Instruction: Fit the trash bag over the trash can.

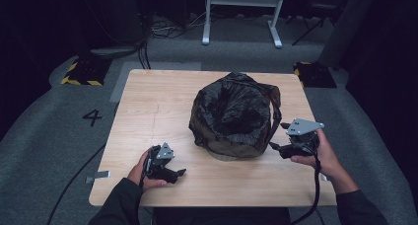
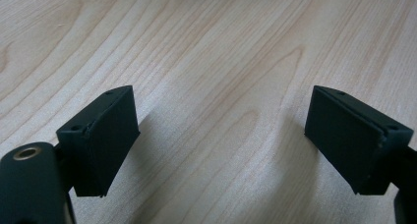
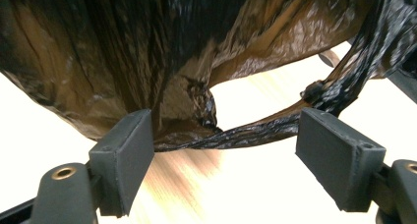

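Note:
A crumpled black plastic bag (image 1: 231,114) sits bulging in the middle of the wooden table (image 1: 148,101). My right gripper (image 1: 276,147) is at the bag's lower right side, pointing into it. In the right gripper view the bag (image 3: 147,52) hangs close ahead. Its twisted handle strap (image 3: 255,130) runs across just beyond the tips of my right gripper (image 3: 223,155), whose jaws stand wide apart with the pads off the plastic. My left gripper (image 1: 180,173) rests low near the table's front left, apart from the bag. Seen from its own camera, the left gripper (image 2: 221,140) is open over bare wood.
Grey carpet surrounds the table, with a "4" (image 1: 92,117) marked at the left. Yellow-and-black striped blocks (image 1: 81,72) lie beyond the far corners. A white stand (image 1: 241,13) is at the back. A cable (image 1: 74,180) trails off the left side.

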Available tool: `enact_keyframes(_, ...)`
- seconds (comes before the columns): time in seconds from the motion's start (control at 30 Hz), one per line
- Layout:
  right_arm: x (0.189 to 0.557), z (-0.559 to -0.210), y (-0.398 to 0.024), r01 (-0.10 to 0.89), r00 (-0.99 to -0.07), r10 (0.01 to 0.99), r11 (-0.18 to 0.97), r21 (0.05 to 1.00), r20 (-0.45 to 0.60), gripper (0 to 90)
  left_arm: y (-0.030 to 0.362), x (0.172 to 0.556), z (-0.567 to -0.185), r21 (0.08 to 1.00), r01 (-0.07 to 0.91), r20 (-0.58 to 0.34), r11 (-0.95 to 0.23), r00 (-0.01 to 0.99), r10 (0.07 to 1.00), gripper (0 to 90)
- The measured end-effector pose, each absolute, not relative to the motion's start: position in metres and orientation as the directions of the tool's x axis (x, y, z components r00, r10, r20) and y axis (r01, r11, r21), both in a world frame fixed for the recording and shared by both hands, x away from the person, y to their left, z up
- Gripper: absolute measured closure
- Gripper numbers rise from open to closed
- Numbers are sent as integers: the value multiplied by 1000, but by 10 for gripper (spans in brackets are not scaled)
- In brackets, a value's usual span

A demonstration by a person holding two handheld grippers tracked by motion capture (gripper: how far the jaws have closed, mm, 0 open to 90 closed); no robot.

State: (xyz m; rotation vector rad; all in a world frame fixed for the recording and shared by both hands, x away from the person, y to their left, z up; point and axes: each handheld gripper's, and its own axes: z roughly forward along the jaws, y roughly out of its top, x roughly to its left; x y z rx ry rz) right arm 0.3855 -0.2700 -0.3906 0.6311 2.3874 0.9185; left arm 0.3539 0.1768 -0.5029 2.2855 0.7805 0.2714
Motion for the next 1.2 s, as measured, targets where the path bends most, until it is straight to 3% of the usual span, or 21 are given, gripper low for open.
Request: enact_keyframes(1.2, 387, -441, -289, 331, -752, 612, 673, 662, -245, 225, 177, 354, -503, 677, 458, -25, -576, 797, 604, 130)
